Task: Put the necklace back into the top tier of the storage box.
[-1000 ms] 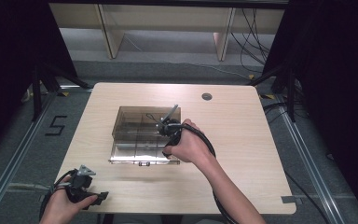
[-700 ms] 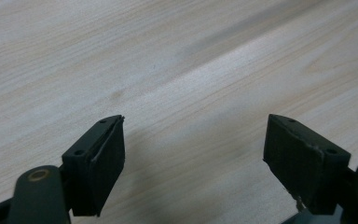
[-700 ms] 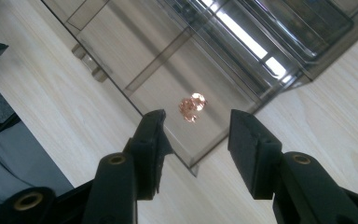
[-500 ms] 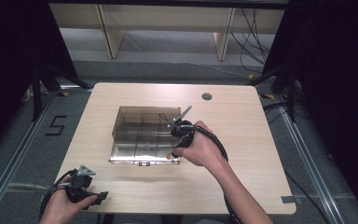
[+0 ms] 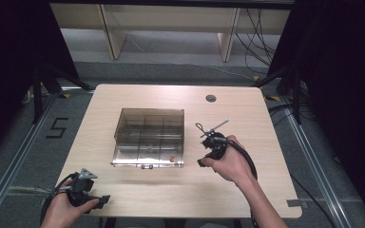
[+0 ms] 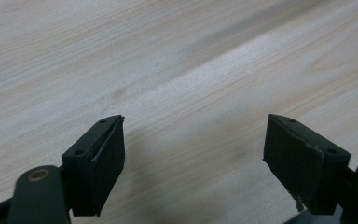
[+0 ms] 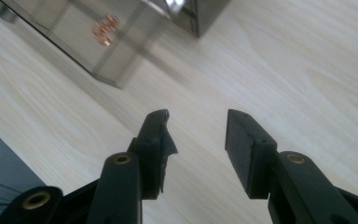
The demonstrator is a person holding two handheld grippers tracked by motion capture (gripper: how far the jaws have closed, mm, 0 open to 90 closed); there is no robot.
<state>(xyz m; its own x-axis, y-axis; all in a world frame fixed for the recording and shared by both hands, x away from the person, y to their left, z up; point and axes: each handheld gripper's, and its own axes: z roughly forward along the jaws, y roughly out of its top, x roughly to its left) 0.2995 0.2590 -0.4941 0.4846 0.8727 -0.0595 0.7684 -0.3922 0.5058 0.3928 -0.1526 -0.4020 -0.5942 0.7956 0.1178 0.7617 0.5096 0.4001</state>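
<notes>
Near the bench's (image 5: 123, 99) front-left corner, the left gripper (image 5: 105, 199) is spread wide over bare wood; the right gripper (image 5: 201, 163), partly parted and empty, hangs beside the box (image 5: 148, 124), mid-bench.

Your clear, smoke-tinted box (image 5: 149, 137) sits flat near the middle of the table (image 5: 123, 199), long sides square to the table's edges. Thin inner walls split it into compartments — a grid seen through the top. A small latch (image 5: 146, 166) shows on the front wall, at its middle. One small coppery item (image 5: 171, 159) lies in the front-right compartment, close to that corner; in your right gripper view it reads as a small coil or ring (image 7: 104, 24) of copper-coloured wire behind the clear wall — too blurred to say more. Whether a lid is on the box cannot be told.
</notes>
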